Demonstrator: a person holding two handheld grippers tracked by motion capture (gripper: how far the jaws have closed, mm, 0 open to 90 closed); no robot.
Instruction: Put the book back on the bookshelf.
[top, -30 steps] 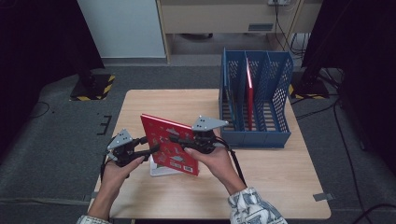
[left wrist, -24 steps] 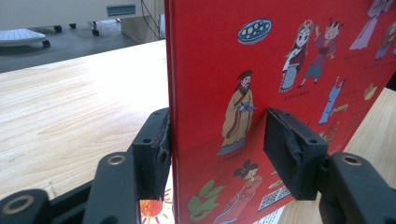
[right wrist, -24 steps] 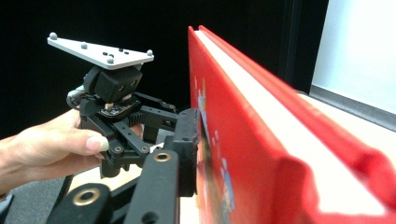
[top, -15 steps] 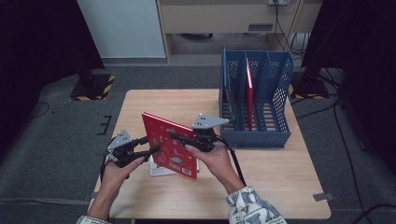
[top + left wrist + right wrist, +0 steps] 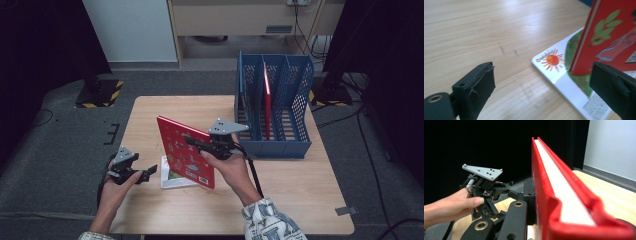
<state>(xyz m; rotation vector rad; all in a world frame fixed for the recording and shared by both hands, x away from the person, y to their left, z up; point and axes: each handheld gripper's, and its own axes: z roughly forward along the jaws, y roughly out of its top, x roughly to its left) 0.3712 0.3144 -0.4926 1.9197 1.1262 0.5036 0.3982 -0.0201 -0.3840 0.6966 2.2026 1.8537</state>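
Observation:
A red picture book stands on edge, tilted, above the middle of the wooden table. My right gripper is shut on its top right edge; in the right gripper view the red book runs away between the jaws, page edges up. Under it a white book lies flat, its sun picture facing up. My left gripper hovers open just left of both books. In the left gripper view the red book rises past the right jaw and nothing is between the fingers.
A blue mesh file rack stands at the table's right back, with a red book upright in its middle slot. The other hand and the left gripper sit beyond the book. Dark floor and stands surround the table.
My left gripper has drawn back from the red book's lower left edge toward the table's front left. The right gripper still holds the book, now a little higher and more upright.

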